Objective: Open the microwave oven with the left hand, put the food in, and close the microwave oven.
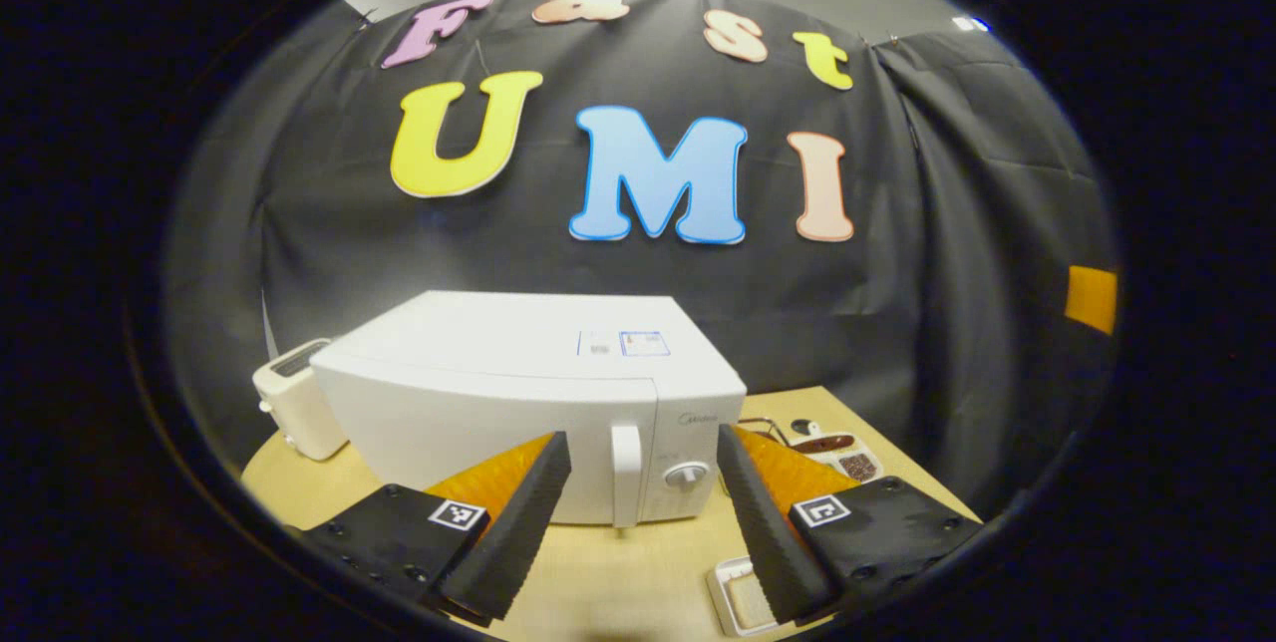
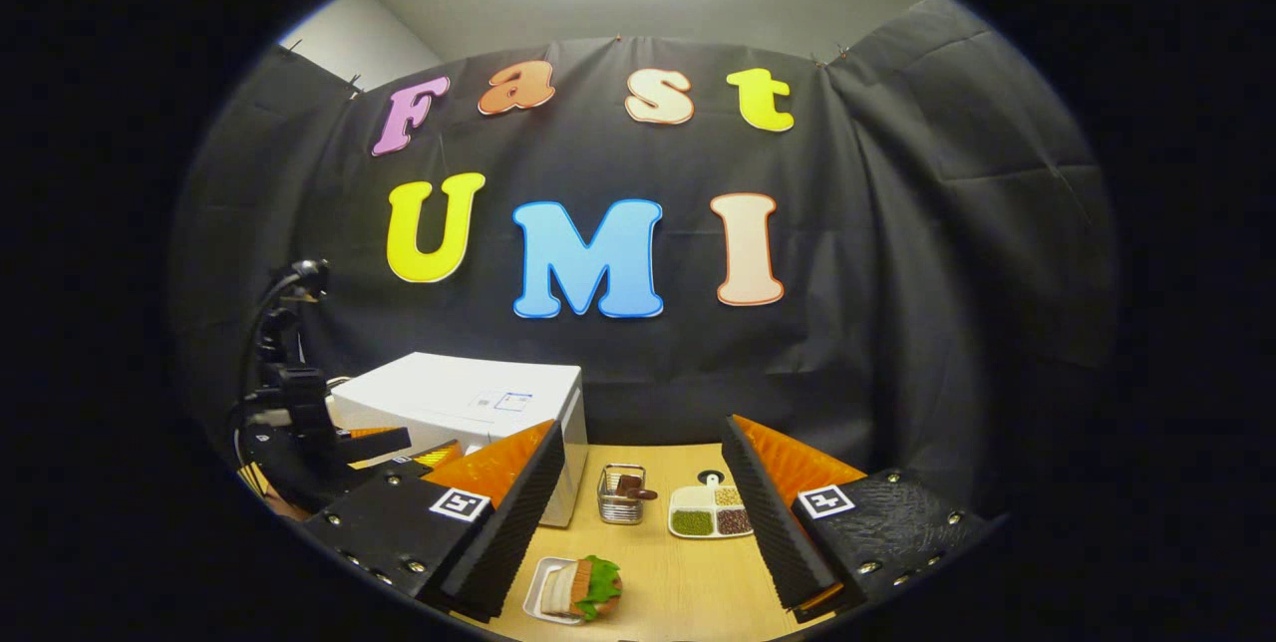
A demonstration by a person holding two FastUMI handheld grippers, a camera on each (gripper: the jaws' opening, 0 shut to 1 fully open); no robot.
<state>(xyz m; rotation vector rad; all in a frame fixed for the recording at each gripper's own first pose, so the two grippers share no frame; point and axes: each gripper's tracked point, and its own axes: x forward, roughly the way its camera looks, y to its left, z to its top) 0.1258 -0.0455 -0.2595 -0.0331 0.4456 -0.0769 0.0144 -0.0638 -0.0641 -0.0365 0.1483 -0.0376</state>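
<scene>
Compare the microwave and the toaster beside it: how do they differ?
The microwave is far bigger than the toaster and stands nearer the left gripper. The microwave has a front door handle and dial; the toaster has a slot on top. Both are white and sit on the wooden table.

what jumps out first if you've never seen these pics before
The white microwave oven stands shut in the middle of the wooden table, and the open left gripper frames its door handle. In the right gripper view, the open right gripper hangs above a sandwich with lettuce on a small tray, near a wire basket and a divided dish of beans.
</scene>
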